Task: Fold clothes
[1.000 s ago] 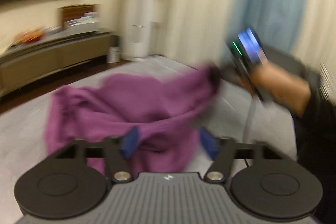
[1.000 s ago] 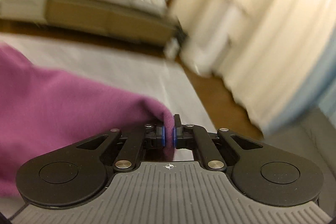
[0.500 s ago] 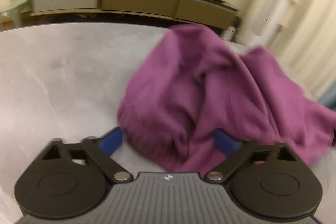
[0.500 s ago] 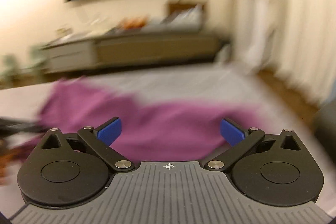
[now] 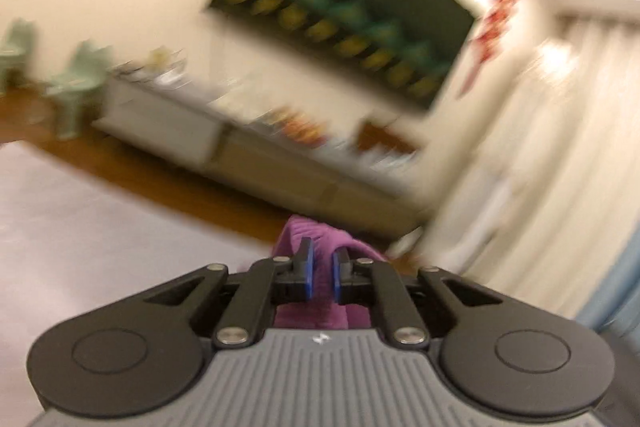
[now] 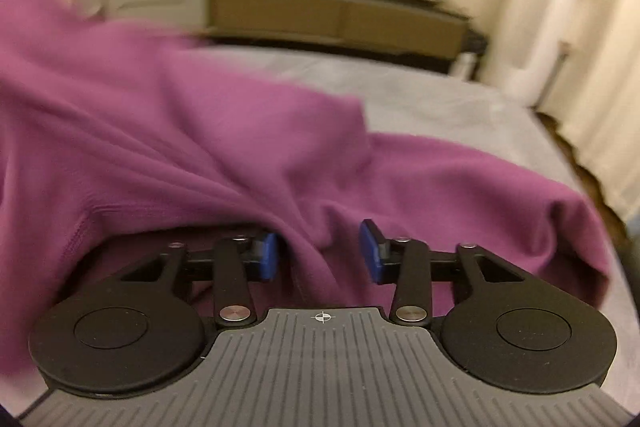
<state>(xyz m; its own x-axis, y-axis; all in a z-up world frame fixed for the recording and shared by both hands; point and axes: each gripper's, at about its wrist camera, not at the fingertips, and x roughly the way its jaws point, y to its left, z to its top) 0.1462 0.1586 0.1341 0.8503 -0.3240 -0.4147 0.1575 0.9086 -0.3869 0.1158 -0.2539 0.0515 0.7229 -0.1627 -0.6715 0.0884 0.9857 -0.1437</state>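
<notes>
At the bottom centre of the left wrist view, the left gripper (image 5: 321, 269) has its blue pads nearly together, pinching a fold of the purple garment (image 5: 308, 239); blur makes the bite hard to judge. In the right wrist view, the right gripper (image 6: 319, 254) is spread wide, with a ridge of the purple garment (image 6: 192, 131) between its fingers, unclamped. The cloth sprawls rumpled across the left and middle of that frame on the grey table (image 6: 440, 95). No neat fold shows, so folding appears largely unfinished. A sideboard (image 6: 336, 15) crosses the top.
</notes>
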